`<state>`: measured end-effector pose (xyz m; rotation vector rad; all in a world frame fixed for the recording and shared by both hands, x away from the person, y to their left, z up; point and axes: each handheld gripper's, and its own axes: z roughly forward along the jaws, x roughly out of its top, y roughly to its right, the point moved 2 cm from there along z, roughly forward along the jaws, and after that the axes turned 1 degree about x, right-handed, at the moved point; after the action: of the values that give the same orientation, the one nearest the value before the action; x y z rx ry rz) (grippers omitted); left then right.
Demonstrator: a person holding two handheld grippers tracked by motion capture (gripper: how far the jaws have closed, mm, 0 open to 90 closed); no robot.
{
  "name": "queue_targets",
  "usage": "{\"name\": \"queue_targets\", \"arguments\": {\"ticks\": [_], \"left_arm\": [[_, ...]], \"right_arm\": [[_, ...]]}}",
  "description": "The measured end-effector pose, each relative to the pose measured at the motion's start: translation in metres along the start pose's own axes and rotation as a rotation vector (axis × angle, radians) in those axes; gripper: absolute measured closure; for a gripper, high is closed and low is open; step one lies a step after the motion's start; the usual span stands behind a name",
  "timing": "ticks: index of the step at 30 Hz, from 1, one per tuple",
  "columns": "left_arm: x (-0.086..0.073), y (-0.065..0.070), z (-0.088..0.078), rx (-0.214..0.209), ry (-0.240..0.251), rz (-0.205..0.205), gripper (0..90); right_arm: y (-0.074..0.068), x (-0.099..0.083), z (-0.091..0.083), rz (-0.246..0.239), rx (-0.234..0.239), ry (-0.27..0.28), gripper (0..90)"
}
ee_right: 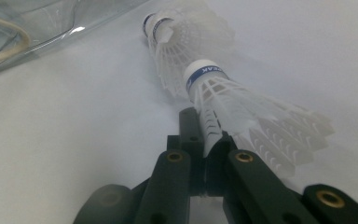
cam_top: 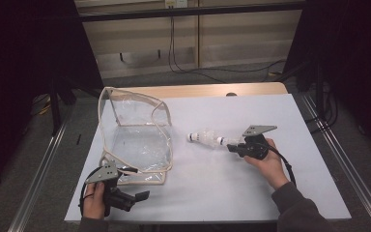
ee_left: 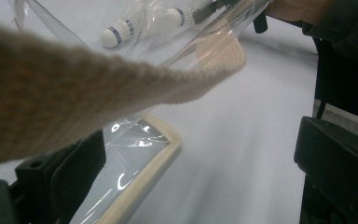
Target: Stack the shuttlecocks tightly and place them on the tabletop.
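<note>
While your right gripper (ee_right: 208,140) pinches a shuttlecock (ee_right: 242,100) skirt mid-frame, your left gripper (cam_top: 125,197), jaws spread, waits beside the bag (cam_top: 135,140) lower left.

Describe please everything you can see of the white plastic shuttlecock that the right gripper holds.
The white plastic shuttlecock has a round white cork end with a dark blue band bearing letters, and a slotted, net-like skirt that flares wide. It lies low over the pale grey table, cork pointing away from the right gripper, whose black jaws are shut on the skirt's edge. Its cork meets the skirt of a second, similar shuttlecock beyond it.
</note>
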<state>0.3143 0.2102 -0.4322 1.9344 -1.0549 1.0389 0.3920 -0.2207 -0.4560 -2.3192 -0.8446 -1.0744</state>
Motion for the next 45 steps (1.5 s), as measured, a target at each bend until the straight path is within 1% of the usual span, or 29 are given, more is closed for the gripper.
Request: {"name": "queue_targets", "arguments": {"ticks": [8,11,25,30,37,45], "left_arm": [[0.0,0.0,0.0,-0.001,-0.001,0.001,2.0],[0.0,0.0,0.0,-0.001,0.002,0.001,2.1],[0.0,0.0,0.0,0.0,-0.005,0.003,2.0],[0.0,0.0,0.0,0.0,-0.002,0.002,2.1],[0.0,0.0,0.0,-0.002,-0.003,0.002,2.0],[0.0,0.0,0.0,0.0,-0.002,0.0,2.0]], "right_arm": [[0.0,0.003,0.006,-0.009,-0.002,-0.005,89.5],[0.0,0.005,0.006,-0.01,-0.001,0.006,89.5],[-0.001,0.011,0.01,-0.014,0.0,0.012,89.5],[-0.004,0.013,0.014,-0.026,0.006,0.007,89.4],[-0.005,0.014,0.016,-0.036,0.0,0.008,89.5],[-0.005,0.014,0.017,-0.038,0.0,0.002,89.5]]}}
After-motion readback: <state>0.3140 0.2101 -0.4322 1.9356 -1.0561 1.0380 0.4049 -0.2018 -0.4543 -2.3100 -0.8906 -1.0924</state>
